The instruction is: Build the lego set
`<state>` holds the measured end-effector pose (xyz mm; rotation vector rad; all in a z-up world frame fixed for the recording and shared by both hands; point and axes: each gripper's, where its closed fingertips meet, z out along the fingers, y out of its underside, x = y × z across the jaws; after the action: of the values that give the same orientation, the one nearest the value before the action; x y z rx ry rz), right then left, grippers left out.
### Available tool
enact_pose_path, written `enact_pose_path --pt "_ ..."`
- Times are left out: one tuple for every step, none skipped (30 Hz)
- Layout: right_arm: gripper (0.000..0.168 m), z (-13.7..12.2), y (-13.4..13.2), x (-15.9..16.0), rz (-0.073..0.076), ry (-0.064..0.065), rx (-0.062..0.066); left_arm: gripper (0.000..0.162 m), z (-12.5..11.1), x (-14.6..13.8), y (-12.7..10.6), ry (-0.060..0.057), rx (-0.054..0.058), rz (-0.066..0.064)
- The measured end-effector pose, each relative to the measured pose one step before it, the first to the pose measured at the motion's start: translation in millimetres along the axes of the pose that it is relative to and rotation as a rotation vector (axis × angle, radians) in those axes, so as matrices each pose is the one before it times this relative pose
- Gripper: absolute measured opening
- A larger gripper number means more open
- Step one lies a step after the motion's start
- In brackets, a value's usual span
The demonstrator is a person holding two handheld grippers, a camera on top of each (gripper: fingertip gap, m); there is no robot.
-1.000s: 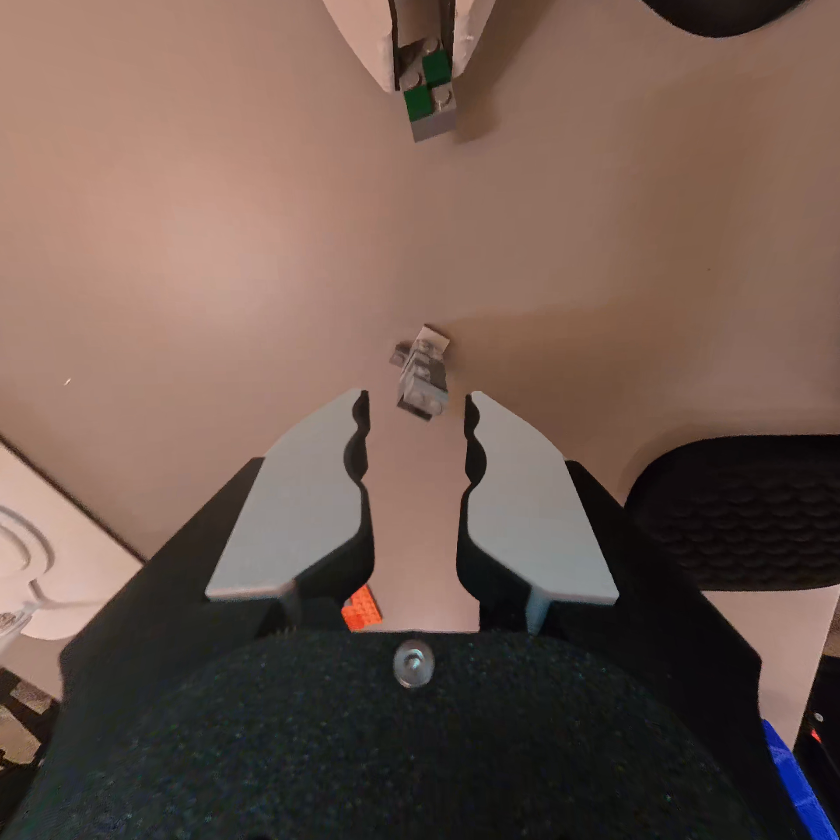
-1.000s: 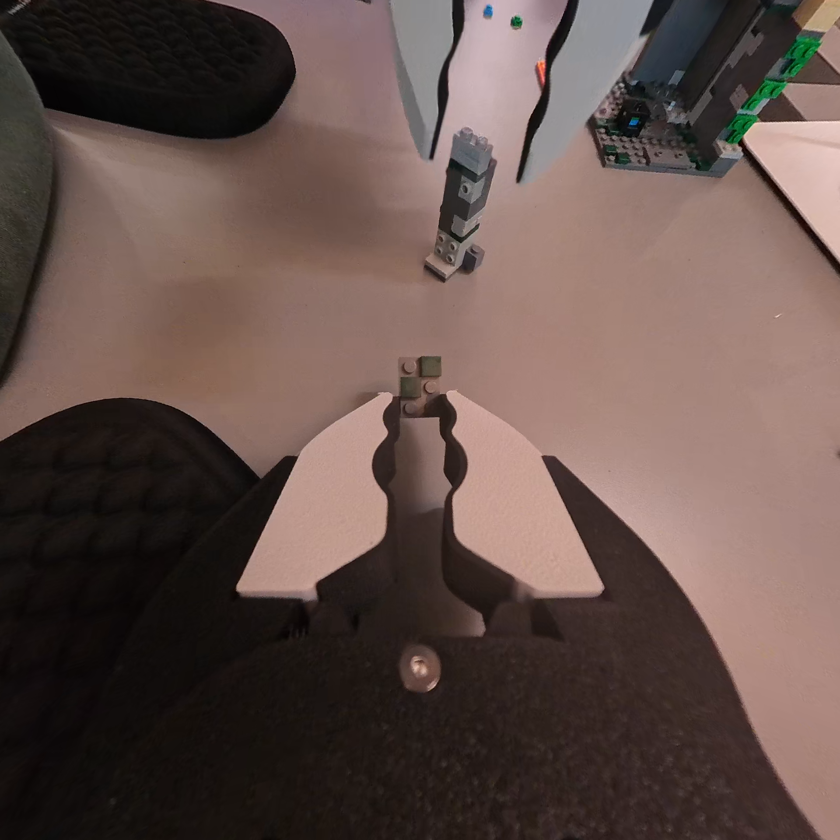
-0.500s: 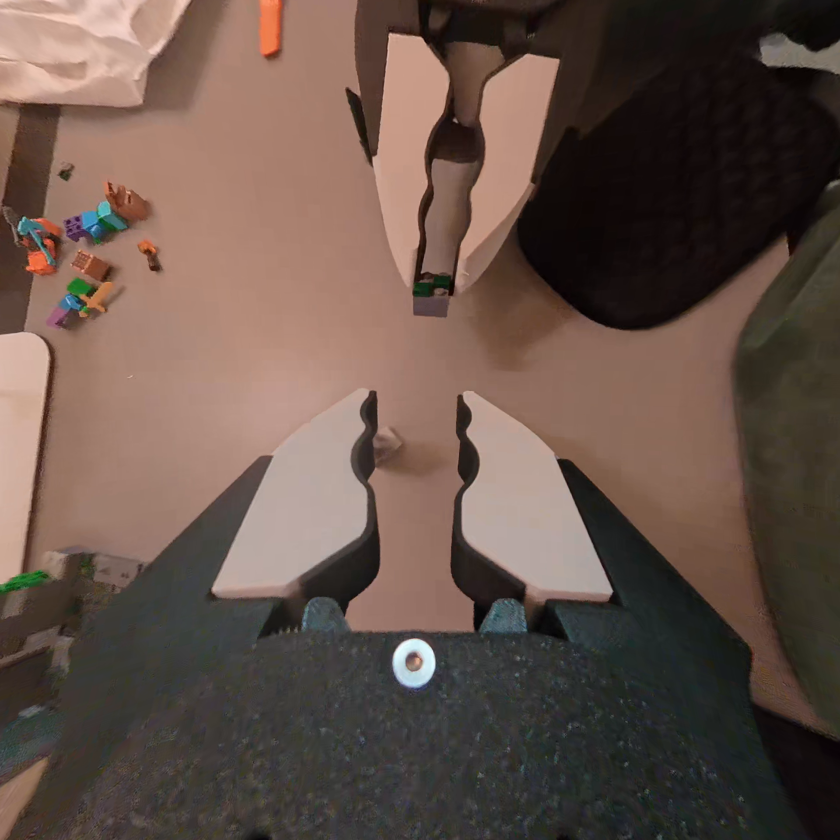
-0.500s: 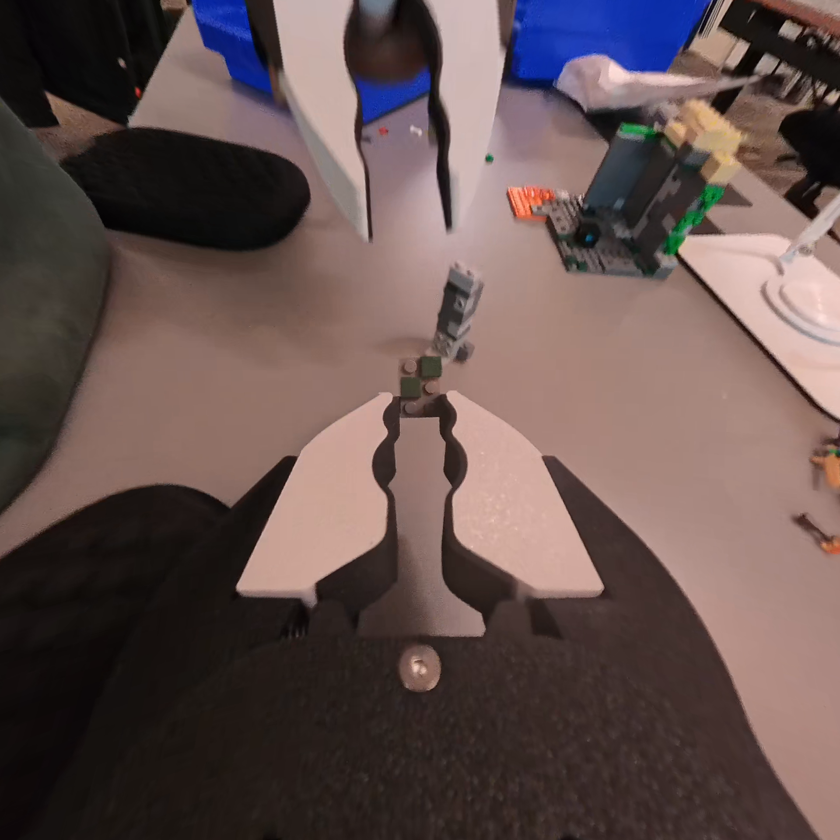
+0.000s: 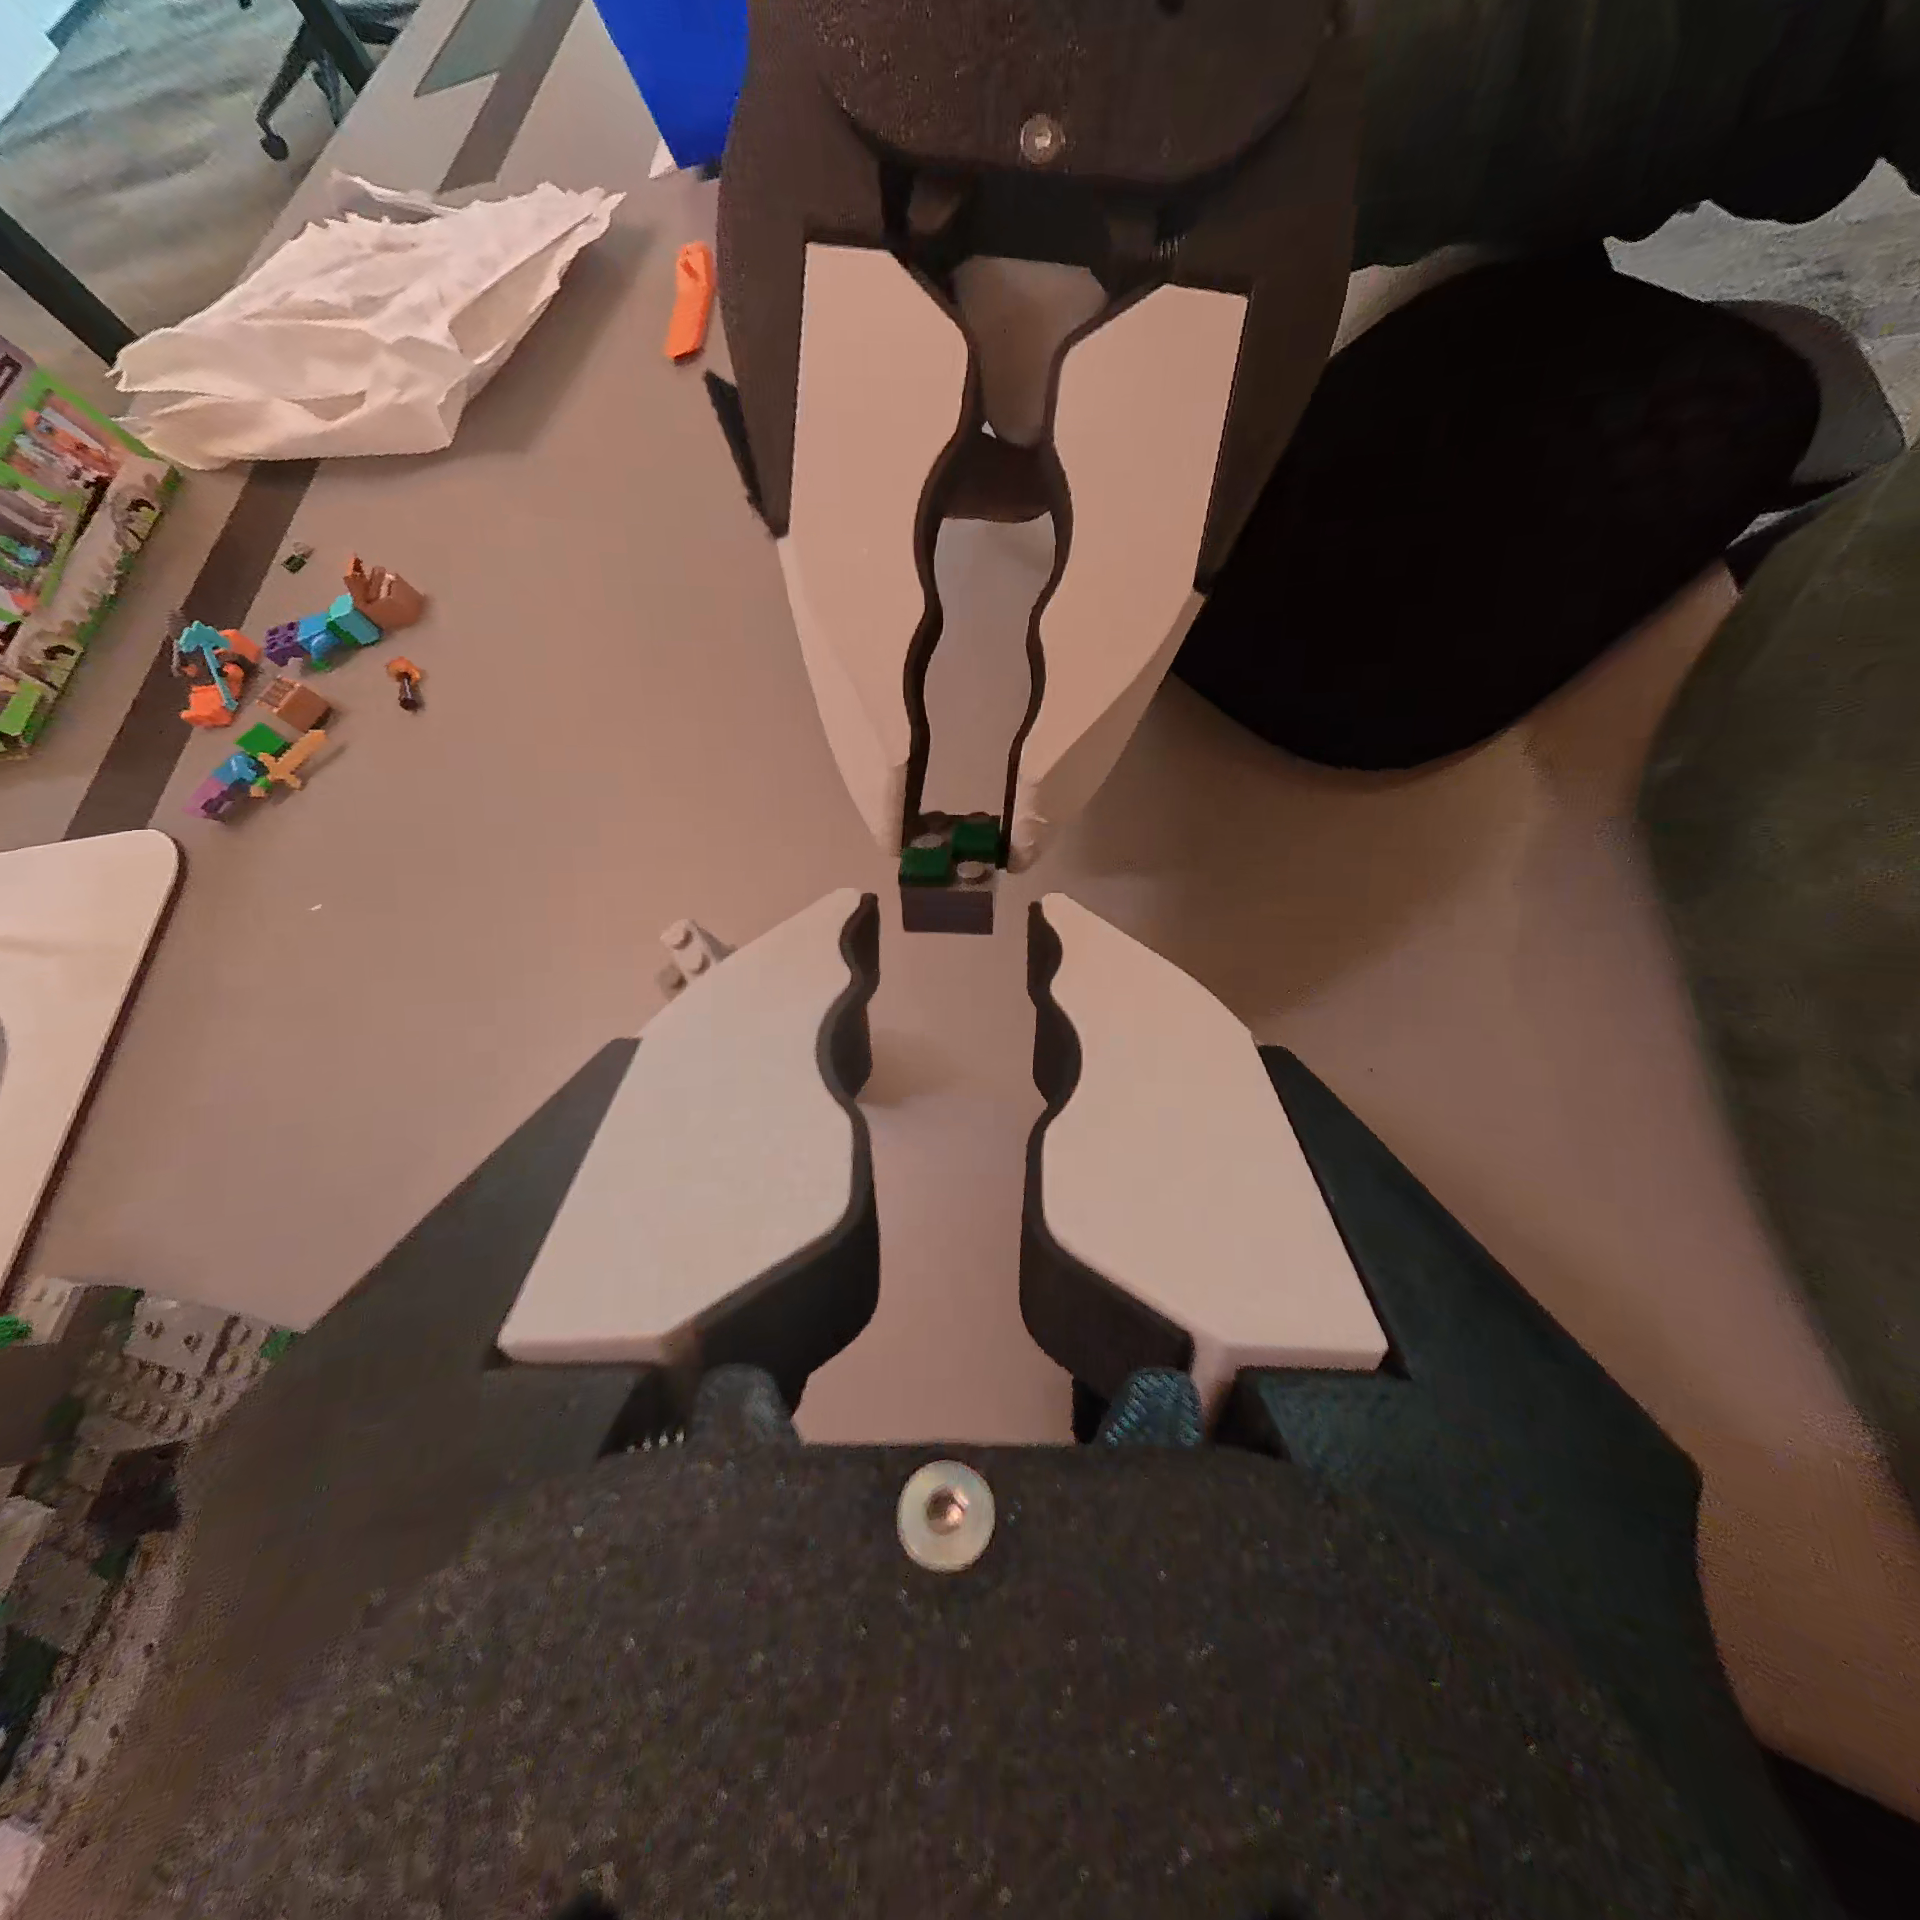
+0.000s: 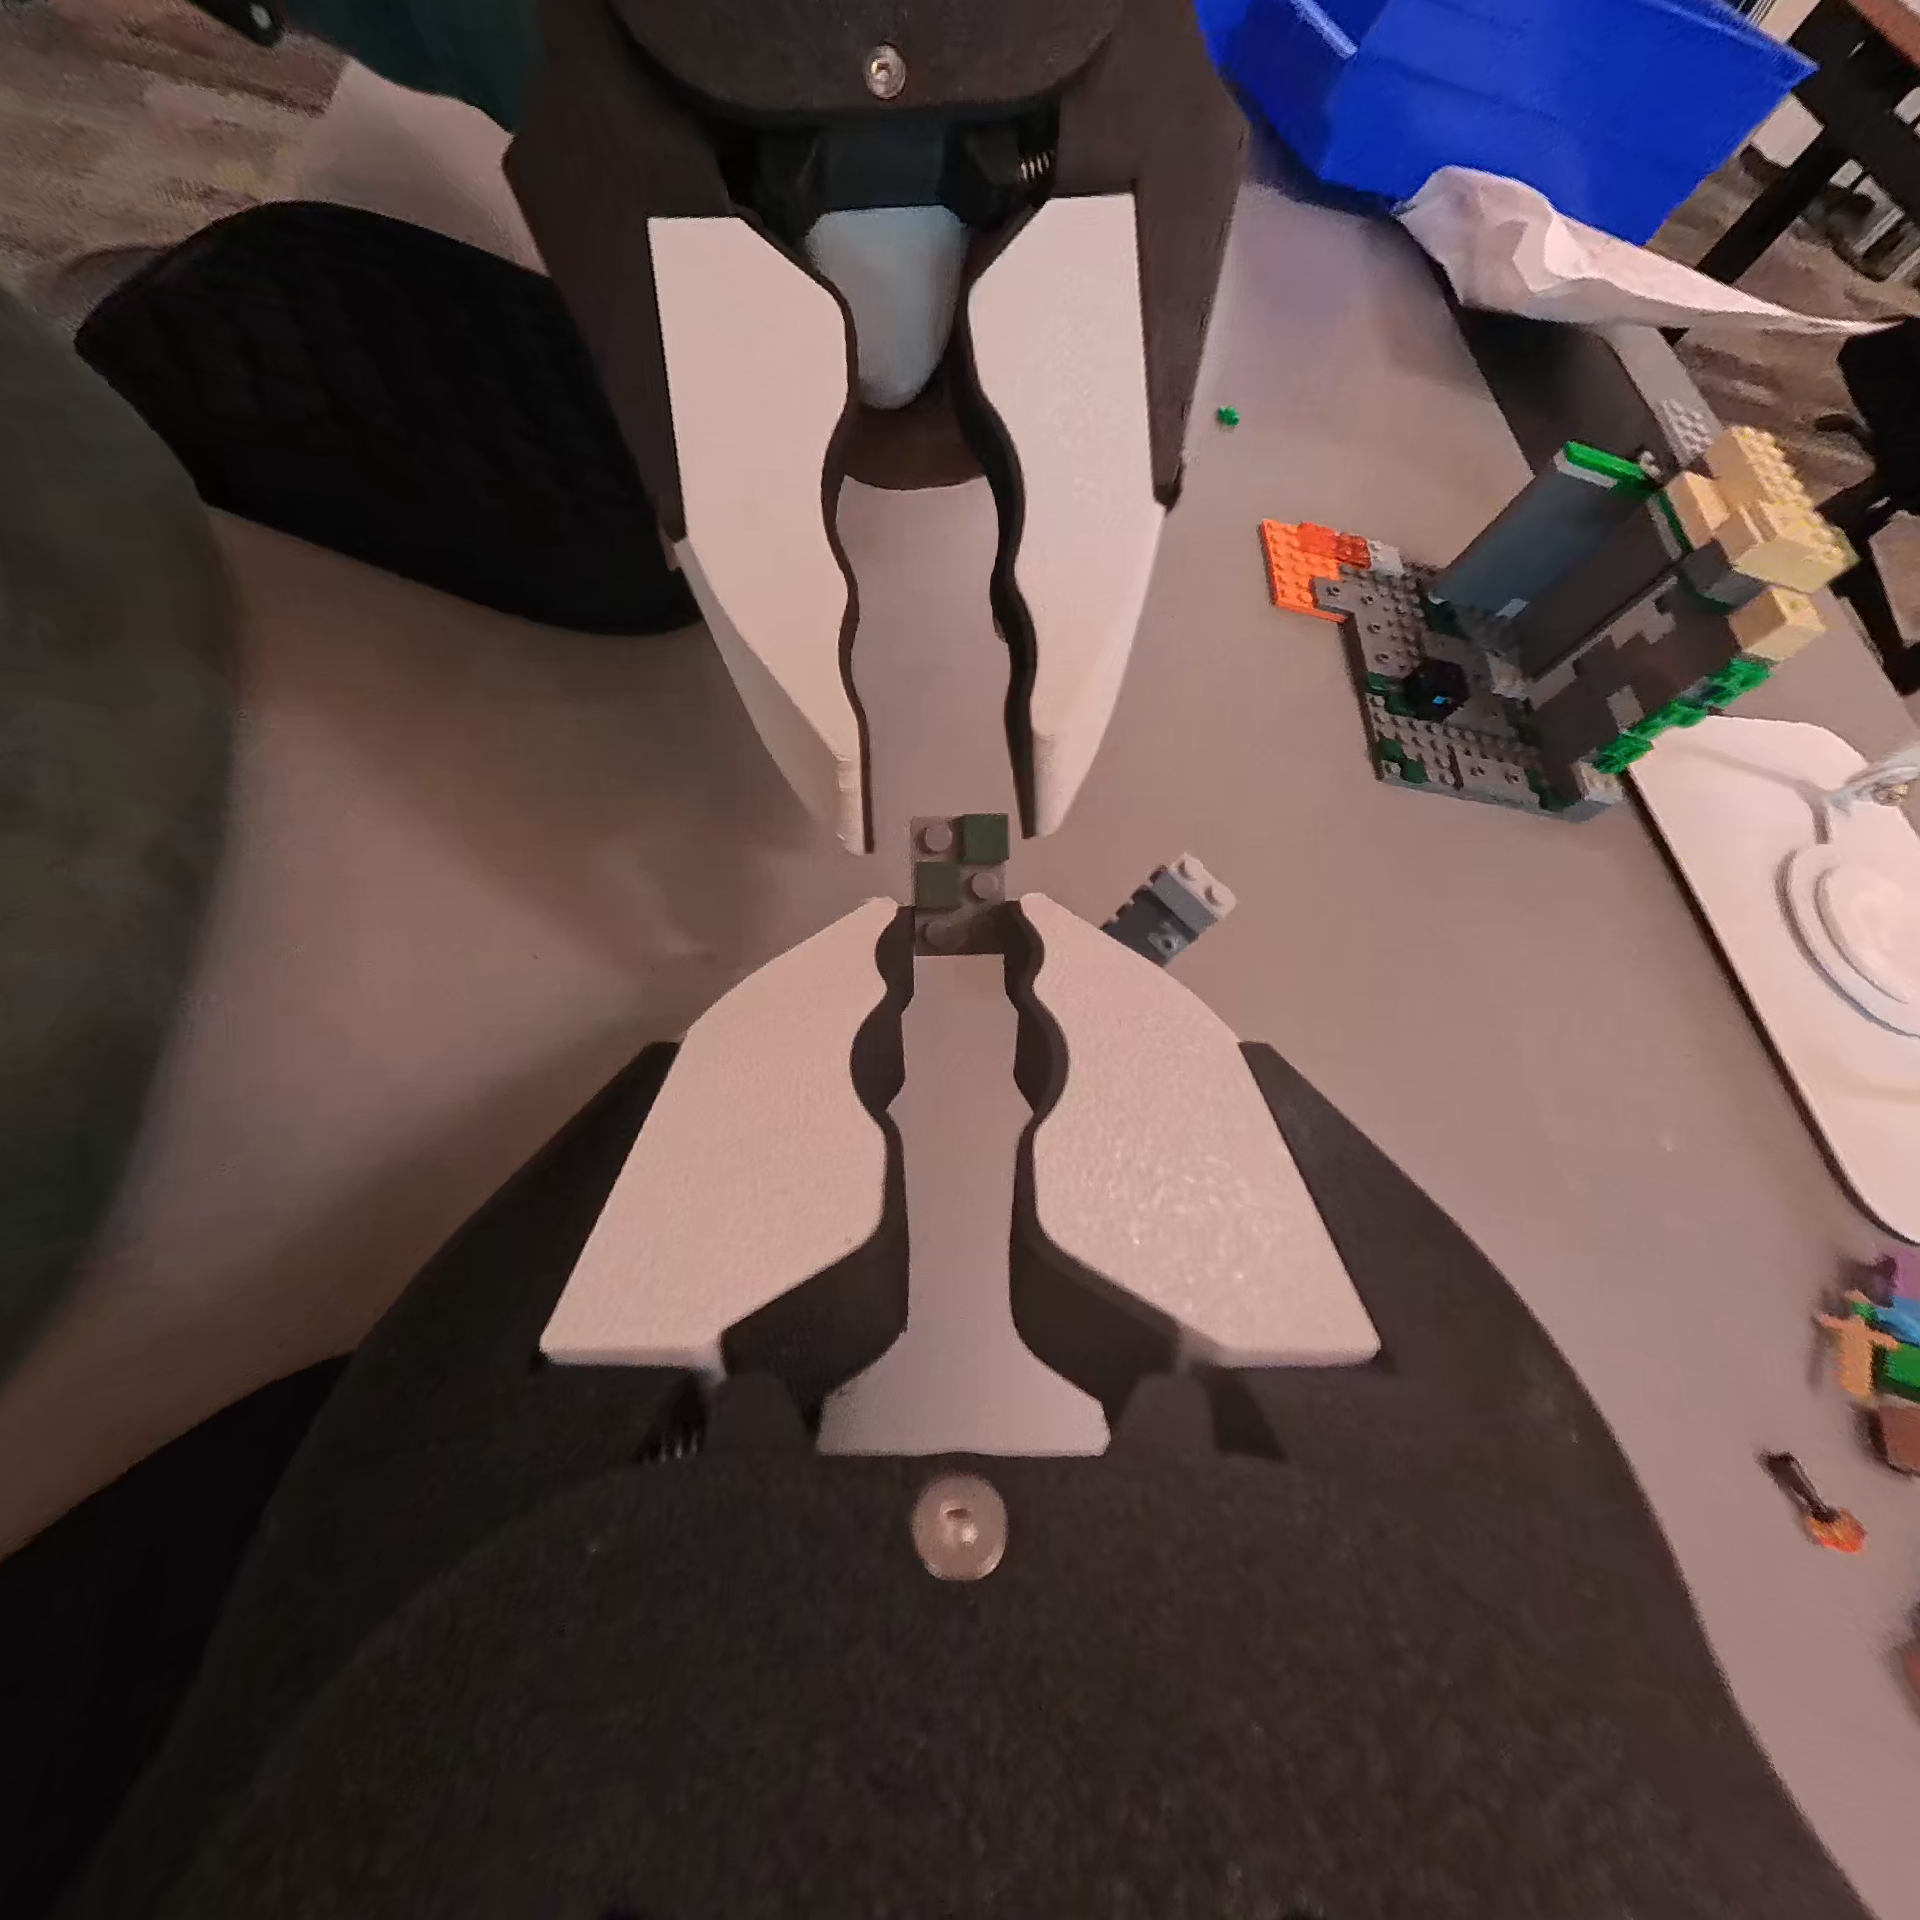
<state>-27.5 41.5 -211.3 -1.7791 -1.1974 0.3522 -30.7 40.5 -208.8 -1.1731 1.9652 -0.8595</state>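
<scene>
Grey tabletop (image 6: 1351,1039) carries the work, with a blue bin (image 6: 1507,94) at its far edge toward 1 o'clock in the right wrist view and crumpled white paper (image 5: 353,312) at 10 o'clock in the left wrist view.

At the centre the 2 tools meet tip to tip. The right gripper (image 6: 958,914) has its fingers clenched on a small grey plate with green tiles (image 6: 958,873); the plate juts forward past the fingertips, toward 12 o'clock. In the left wrist view that same plate (image 5: 948,857) sits in the right gripper (image 5: 951,831) coming down from 12 o'clock. The left gripper (image 5: 948,914) has its fingers released, with a clear gap between them, and nothing in its grip. Its tips lie just beside the plate's free end; whether they touch it I cannot tell.

A short grey brick stack (image 6: 1174,909) leans on the table just beside the right gripper's tip, at 2 o'clock. The half-built lego model (image 6: 1558,655), grey with green, tan and orange parts, stands well apart at 2 o'clock. Loose coloured pieces (image 5: 281,686) lie at 9 o'clock in the left wrist view, next to a printed box (image 5: 62,561).
</scene>
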Motion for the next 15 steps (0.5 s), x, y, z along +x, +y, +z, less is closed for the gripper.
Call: enact_pose_path --pt "0.016 2.71 -1.31 -0.99 -0.0024 -0.0082 -0.0042 0.025 -0.92 0.84 1.65 -0.0017 0.0062 -0.0043" --pt "0.016 2.67 -0.88 -0.96 -0.0015 -0.0084 -0.006 0.022 -0.56 1.23 1.73 0.0014 0.0057 -0.007" --pt "0.016 2.53 -0.51 -0.89 -0.0015 -0.0093 -0.0091 0.021 -0.27 1.02 1.5 -0.0012 0.01 -0.0072" --pt "0.016 2.42 -0.09 -1.01 -0.0024 -0.01 -0.0112 0.02 -0.49 0.14 1.8 -0.0065 0.0093 -0.0049" --pt "0.016 2.24 -0.07 -0.98 -0.0027 -0.0082 -0.0114 0.017 -0.84 -0.41 1.84 -0.0064 0.0083 -0.0046" --pt "0.016 2.17 -0.12 -0.9 -0.0023 -0.0059 -0.01 0.017 -1.14 0.64 1.62 0.0047 0.0086 -0.0069" --pt "0.016 1.87 -0.51 -0.65 -0.001 -0.0036 -0.0075 0.017 -1.25 0.3 1.77 0.0053 0.0073 -0.009" --pt "0.016 1.53 -0.88 -0.45 0.0011 -0.003 -0.0053 0.017 -1.53 0.34 1.08 0.0056 0.0107 -0.0058" --pt "0.016 1.24 -1.1 -0.48 0.0025 -0.004 -0.004 0.017 -1.57 0.4 0.94 0.0083 0.0121 -0.0023" --pt "0.016 1.15 -1.21 -0.38 0.0033 -0.0033 -0.0033 0.017 -1.58 0.01 0.69 0.0093 0.0128 -0.0014" --pt "0.016 1.16 -1.39 0.01 0.0037 -0.0013 -0.0021 0.017 -1.77 -0.15 0.38 0.0118 0.015 -0.0007" --pt "0.016 1.04 -1.56 -0.31 0.0045 -0.0034 -0.0005 0.016 -1.99 0.57 -0.19 0.0214 0.0198 0.0018" --pt "0.016 0.64 -2.09 -0.61 0.0061 -0.0063 0.0026 0.016 -2.44 0.74 -0.88 0.0273 0.0268 0.0041" --pt "0.016 0.19 -2.62 -0.52 0.0077 -0.0067 0.0066 0.016 -2.38 0.45 -1.03 0.0295 0.0278 -0.0003" --pt "0.016 -0.3 -2.65 -0.83 0.0103 -0.0101 0.0078 0.016 -2.14 0.98 -0.93 0.0369 0.0249 -0.0094"
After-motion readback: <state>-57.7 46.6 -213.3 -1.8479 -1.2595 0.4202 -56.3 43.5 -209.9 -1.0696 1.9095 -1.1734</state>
